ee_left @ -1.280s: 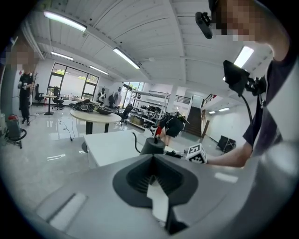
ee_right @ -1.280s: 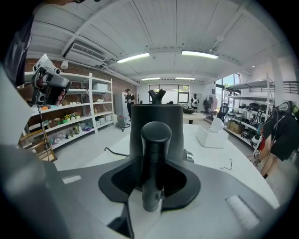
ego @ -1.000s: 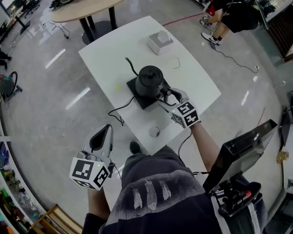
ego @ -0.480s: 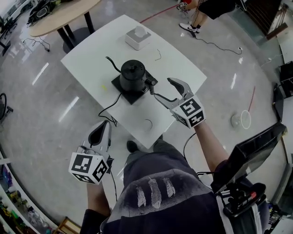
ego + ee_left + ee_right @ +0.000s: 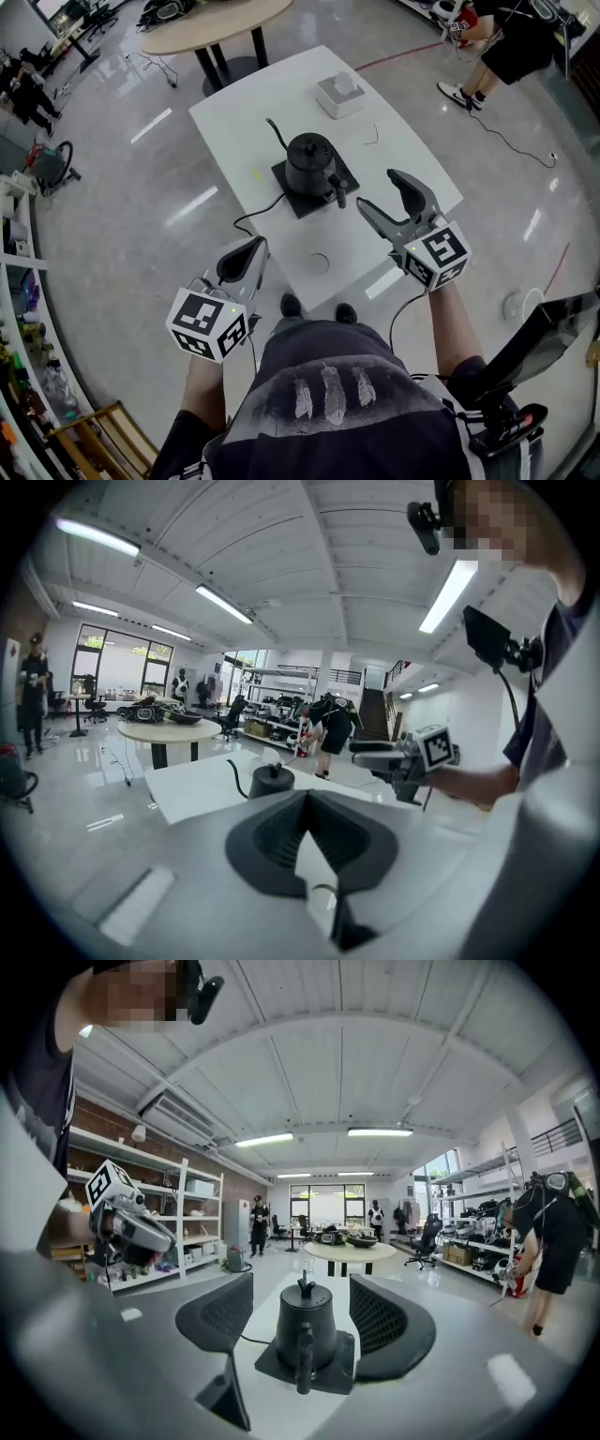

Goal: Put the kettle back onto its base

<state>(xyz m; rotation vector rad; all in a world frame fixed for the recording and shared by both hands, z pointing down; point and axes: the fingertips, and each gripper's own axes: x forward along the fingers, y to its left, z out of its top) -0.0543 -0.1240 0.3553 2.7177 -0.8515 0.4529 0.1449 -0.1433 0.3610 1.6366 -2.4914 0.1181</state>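
The kettle (image 5: 311, 161) sits on its base (image 5: 296, 200) on the bench (image 5: 262, 103), its handle pointing at the right tongs (image 5: 377, 190). These are the nearer pair, spread and empty. The left tongs (image 5: 251, 248), pressed together and empty, hover off the bench's near edge.

Head view looks down; both gripper views share the kettle (image 5: 305, 1330).

white box (image 5: 339, 94) seen near far edge of white table (image 5: 244, 131); small ring (image 5: 320, 263) seen near its front edge; round tan table (image 5: 202, 21) placed beyond, on glossy floor (image 5: 112, 216).
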